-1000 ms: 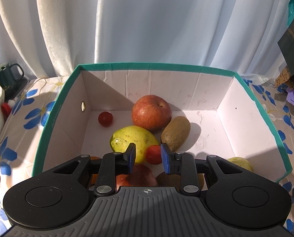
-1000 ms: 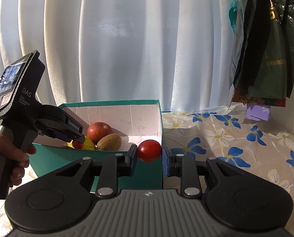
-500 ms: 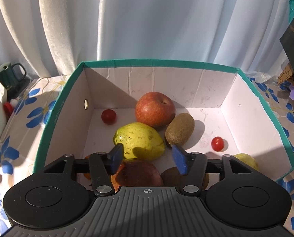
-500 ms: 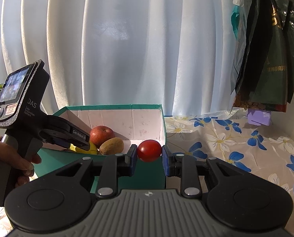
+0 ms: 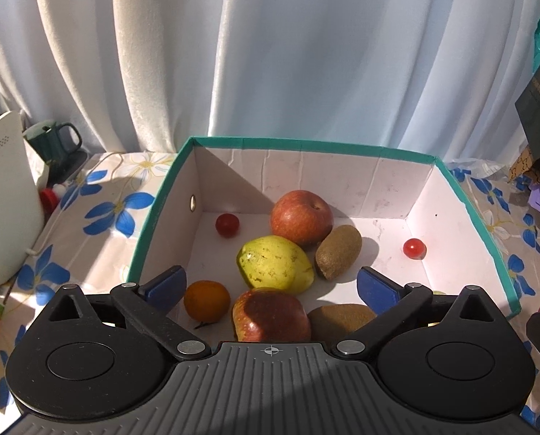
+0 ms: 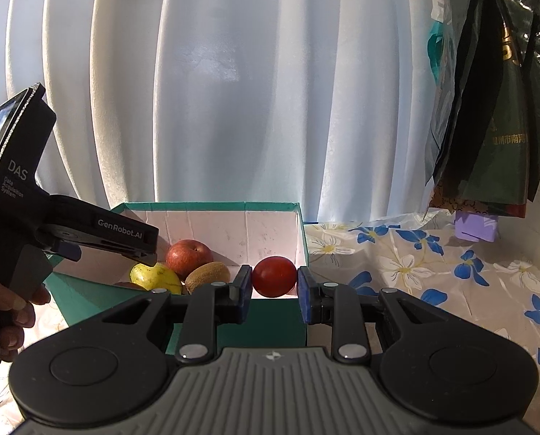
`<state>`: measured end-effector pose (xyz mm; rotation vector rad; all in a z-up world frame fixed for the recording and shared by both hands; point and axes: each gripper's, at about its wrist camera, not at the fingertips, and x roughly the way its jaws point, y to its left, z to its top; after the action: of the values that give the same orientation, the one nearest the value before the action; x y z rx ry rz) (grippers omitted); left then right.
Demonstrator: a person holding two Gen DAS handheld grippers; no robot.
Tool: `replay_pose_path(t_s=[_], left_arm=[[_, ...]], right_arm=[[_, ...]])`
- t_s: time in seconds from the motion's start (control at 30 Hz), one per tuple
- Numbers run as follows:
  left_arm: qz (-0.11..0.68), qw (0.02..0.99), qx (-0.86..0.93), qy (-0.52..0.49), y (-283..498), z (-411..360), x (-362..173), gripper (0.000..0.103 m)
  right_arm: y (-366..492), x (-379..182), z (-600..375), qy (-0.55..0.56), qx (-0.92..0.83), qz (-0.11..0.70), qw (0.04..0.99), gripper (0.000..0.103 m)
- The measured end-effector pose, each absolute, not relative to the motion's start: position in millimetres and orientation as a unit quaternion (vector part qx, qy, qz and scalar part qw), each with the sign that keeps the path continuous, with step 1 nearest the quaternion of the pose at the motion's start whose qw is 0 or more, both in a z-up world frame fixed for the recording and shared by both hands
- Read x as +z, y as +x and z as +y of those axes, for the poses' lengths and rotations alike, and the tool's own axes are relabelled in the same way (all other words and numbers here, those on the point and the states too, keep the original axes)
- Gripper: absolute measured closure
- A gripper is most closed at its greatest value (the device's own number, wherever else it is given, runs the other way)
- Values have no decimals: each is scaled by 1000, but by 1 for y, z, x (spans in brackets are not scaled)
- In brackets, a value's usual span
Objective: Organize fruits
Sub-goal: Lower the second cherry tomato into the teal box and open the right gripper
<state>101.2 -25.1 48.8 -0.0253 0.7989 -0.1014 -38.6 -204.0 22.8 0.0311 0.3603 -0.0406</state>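
1. My left gripper [image 5: 270, 286] hangs over the near side of the box [image 5: 346, 149], tilted down into it. Its jaws have just been opening and now stand spread wide, with nothing pressed between the blue pads [image 5: 164, 284].
2. Below that gap I see fruit on the box floor: an orange [image 5: 206, 301], a dark red apple [image 5: 270, 315], and a kiwi [image 5: 342, 320] partly hidden behind the right finger. None of them touches the pads.
3. Further in lie a yellow-green pear [image 5: 275, 261], a second kiwi [image 5: 338, 252] just beside it, and a red apple [image 5: 301, 217] behind both, touching or nearly touching them.
4. Two cherry tomatoes sit apart from the pile: one [image 5: 227, 224] near the left wall, one [image 5: 414, 248] near the right wall, in sunlight.
5. My right gripper [image 6: 274, 288] is closed tight on a third tomato [image 6: 274, 277], with both pads pressed against its sides.
6. That held tomato is outside the box, in front of its near right corner, about level with the rim in this view.
7. In the right view the left gripper's body [image 6: 99, 235] reaches over the box from the left, with a hand [image 6: 9, 308] on its grip.
8. The box stands on a flowered tablecloth [image 6: 414, 272], before a white curtain [image 6: 233, 90].
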Motion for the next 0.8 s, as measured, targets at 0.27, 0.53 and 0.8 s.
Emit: replay_pose_path(t_s=[0.27, 0.53, 0.8], left_arm=[[340, 940, -18, -31, 63, -1, 77, 0], [316, 948, 22, -36, 46, 22, 90, 0], [345, 936, 38, -55, 43, 39, 80, 0]], right_arm=[[-36, 27, -203, 2, -21, 169, 985, 77], [-13, 21, -188, -20, -4, 179, 984, 77], [16, 4, -172, -26, 18, 217, 976, 77]])
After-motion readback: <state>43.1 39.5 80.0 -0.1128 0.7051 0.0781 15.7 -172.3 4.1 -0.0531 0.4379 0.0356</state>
